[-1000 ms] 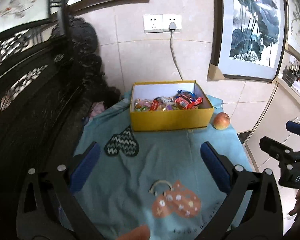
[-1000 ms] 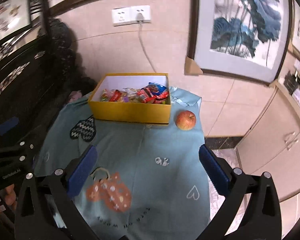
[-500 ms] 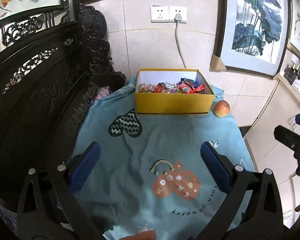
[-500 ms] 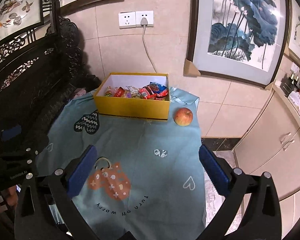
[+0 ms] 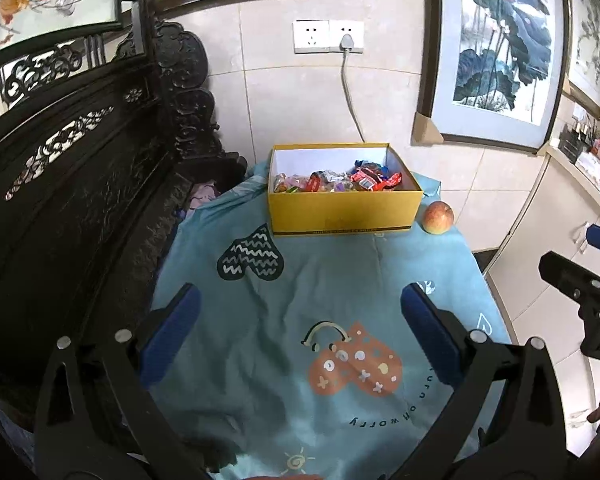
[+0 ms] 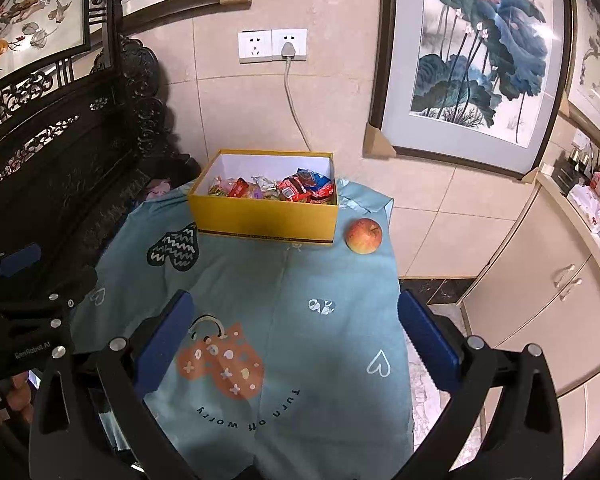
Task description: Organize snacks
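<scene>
A yellow box (image 5: 342,212) (image 6: 266,218) stands at the far end of the table, holding several wrapped snacks (image 5: 340,182) (image 6: 284,190). A red apple (image 5: 438,218) (image 6: 364,236) lies on the cloth just right of the box. My left gripper (image 5: 300,320) hangs open over the near half of the table, nothing between its blue pads. My right gripper (image 6: 292,324) is open too, equally empty, well back from the box. Each gripper shows at the edge of the other's view.
A teal cloth (image 5: 324,292) (image 6: 300,280) with heart prints covers the table. A dark carved wooden bench (image 5: 72,184) runs along the left. Wall sockets with a plugged cable (image 5: 346,42) sit behind the box. Cream cabinets (image 6: 540,300) stand at the right.
Both grippers have pulled back and risen from the box, which now looks smaller and farther. Both stay open and empty.
</scene>
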`<state>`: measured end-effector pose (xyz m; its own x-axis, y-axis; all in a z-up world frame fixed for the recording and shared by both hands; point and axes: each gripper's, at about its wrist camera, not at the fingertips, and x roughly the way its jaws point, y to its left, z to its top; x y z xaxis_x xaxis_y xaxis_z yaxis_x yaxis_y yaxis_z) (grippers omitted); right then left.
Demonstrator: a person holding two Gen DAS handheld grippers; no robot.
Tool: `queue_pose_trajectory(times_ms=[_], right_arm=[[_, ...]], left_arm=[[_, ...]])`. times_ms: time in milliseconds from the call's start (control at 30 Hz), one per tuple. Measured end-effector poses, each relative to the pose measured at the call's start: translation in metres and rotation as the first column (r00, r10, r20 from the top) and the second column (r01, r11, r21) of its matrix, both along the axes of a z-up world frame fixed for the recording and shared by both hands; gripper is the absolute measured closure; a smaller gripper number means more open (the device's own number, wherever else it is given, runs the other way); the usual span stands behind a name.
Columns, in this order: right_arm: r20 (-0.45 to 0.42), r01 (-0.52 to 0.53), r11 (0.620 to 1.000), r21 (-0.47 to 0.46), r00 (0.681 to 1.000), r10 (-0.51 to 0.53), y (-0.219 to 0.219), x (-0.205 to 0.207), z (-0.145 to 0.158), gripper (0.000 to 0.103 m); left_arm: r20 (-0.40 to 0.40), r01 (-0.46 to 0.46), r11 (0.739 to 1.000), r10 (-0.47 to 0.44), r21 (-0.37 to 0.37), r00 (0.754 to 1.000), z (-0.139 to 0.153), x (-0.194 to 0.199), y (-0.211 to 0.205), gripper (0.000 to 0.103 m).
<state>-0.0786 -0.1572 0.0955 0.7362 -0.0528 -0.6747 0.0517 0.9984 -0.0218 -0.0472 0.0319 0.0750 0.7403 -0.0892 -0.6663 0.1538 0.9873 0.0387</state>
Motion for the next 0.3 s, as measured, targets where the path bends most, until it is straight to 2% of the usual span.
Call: queue_pose_trajectory(times_ms=[100,300], right_arm=[[0.003,0.003,1.000,-0.002,1.000,-0.003,0.0006,0.0003,0.0002,0.001],[0.008,0.008,1.000,-0.007,1.000,-0.008,0.0032,0.0011,0.0010,0.001]], left_arm=[[0.006,0.016,0.999,-0.016,0.029,1.000,0.0003,0.0000,-0.0017,0.002],[0.005,0.023,0.999,-0.023,0.042,1.000,0.0015,0.0018,-0.0016,0.002]])
